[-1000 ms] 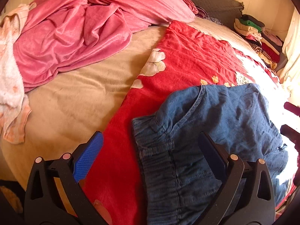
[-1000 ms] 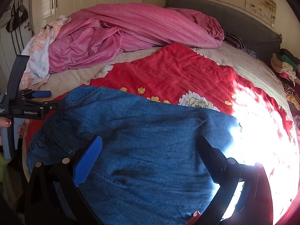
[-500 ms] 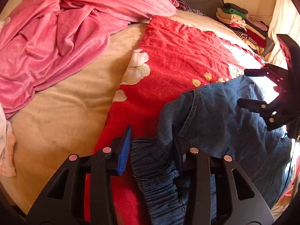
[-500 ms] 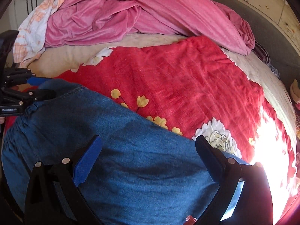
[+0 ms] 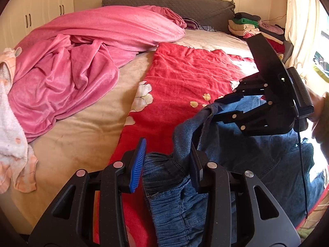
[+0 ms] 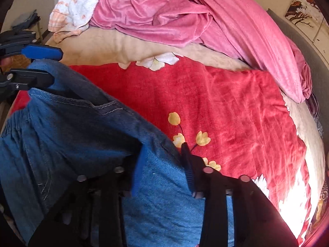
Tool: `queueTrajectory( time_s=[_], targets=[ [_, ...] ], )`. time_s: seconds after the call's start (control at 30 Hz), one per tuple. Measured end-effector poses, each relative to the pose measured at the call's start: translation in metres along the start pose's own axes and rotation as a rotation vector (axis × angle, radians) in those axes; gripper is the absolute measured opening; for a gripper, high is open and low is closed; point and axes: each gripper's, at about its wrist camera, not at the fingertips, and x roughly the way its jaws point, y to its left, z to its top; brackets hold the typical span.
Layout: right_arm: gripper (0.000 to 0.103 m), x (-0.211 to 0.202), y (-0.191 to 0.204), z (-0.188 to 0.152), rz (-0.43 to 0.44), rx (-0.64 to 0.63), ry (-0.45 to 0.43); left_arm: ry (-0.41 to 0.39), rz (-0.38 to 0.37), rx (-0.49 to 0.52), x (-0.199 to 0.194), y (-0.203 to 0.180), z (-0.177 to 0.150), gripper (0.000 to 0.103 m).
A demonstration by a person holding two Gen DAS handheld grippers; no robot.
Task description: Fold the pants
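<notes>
Red blanket (image 5: 185,78) beneath, pants (image 5: 176,195) pinched in both hand-held grippers (image 5: 166,162) (image 6: 164,164)

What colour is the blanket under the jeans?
Red blanket with yellow and white flowers, clearest in the right wrist view.

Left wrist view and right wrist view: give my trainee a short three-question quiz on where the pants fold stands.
1. True or false: both tongs, left and right, are shut on the denim pants.
2. The pants lie mostly on: A) pink blanket B) red floral blanket C) folded clothes stack.
3. Fill in: the left tongs pinch the gathered elastic ______ of the pants.

Key:
1. True.
2. B, the red floral blanket; the pink blanket and the folded clothes stack lie apart.
3. Waistband.
</notes>
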Motion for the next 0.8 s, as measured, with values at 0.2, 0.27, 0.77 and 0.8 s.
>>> queueTrajectory(
  time_s=[0.2, 0.27, 0.77, 0.8],
  targets=[
    [0.006, -0.052, 0.002, -0.022, -0.015, 0.132, -0.118, -0.016, 0.018, -0.004, -0.007, -0.002, -0.01, 0.03],
    [0.006, -0.073, 0.008, -0.03, -0.015, 0.168, -0.147, -0.033, 0.027, 0.008, -0.013, -0.007, -0.013, 0.03],
    [0.006, -0.175, 0.123, -0.098, 0.037, 0.267, -0.268, -0.132, 0.022, 0.041, -0.086, -0.037, -0.071, 0.031],
    [0.006, -0.175, 0.13, -0.102, 0.051, 0.27, -0.26, -0.126, 0.018, 0.036, -0.089, -0.037, -0.079, 0.032]
  ],
)
